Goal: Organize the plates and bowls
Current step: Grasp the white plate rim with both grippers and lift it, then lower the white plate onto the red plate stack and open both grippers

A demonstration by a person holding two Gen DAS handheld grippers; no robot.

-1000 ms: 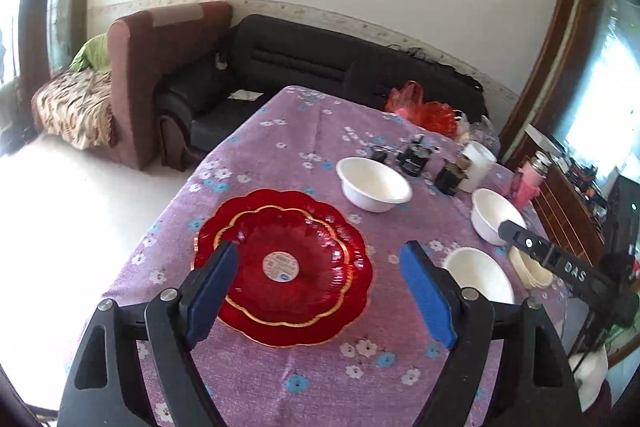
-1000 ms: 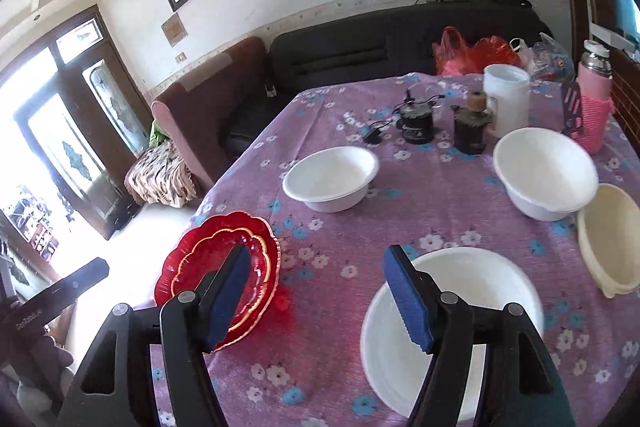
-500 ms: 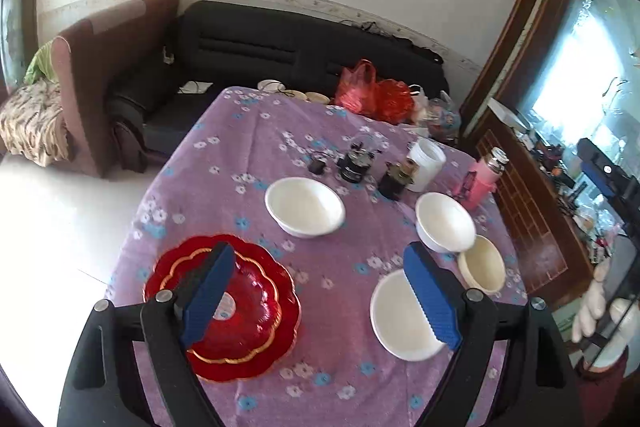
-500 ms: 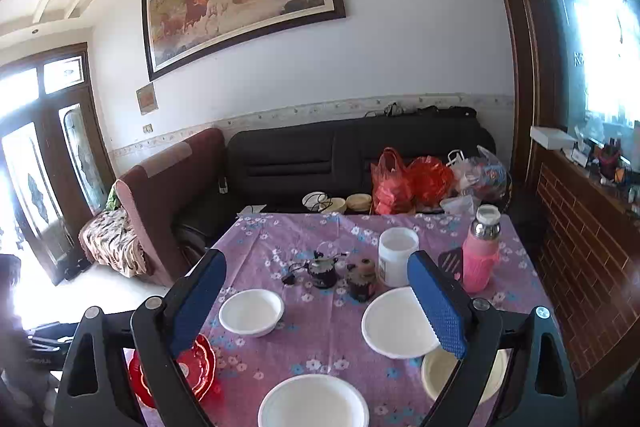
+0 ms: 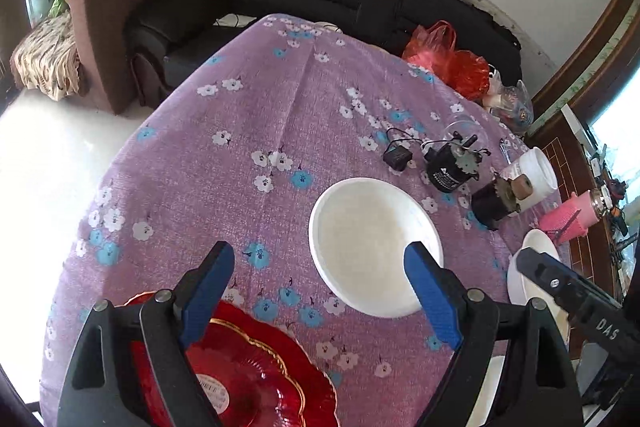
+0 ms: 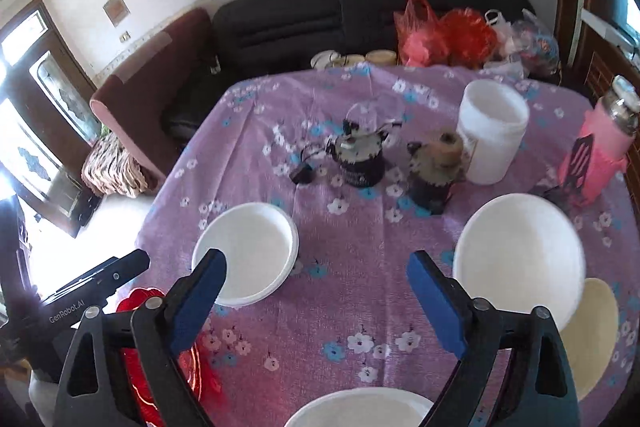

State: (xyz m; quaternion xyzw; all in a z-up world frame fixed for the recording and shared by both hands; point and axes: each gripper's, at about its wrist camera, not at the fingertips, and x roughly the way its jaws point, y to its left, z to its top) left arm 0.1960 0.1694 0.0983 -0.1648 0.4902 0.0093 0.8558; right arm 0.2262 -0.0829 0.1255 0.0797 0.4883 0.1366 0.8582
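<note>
The red plate [image 5: 256,383] is scalloped, glossy, gold-lined, with a round label at its centre; it lies flat directly below the left gripper [image 5: 320,283], partly under its left finger. A white bowl [image 5: 374,245] sits upright and empty just ahead of that gripper, its rim by the right fingertip. Ahead and to the right of the right gripper [image 6: 316,287] stands a larger white bowl [image 6: 520,259], also upright and empty, with a cream dish [image 6: 592,335] at its near right side, their rims overlapping in view. A white plate [image 6: 360,409] lies flat directly beneath the right gripper.
</note>
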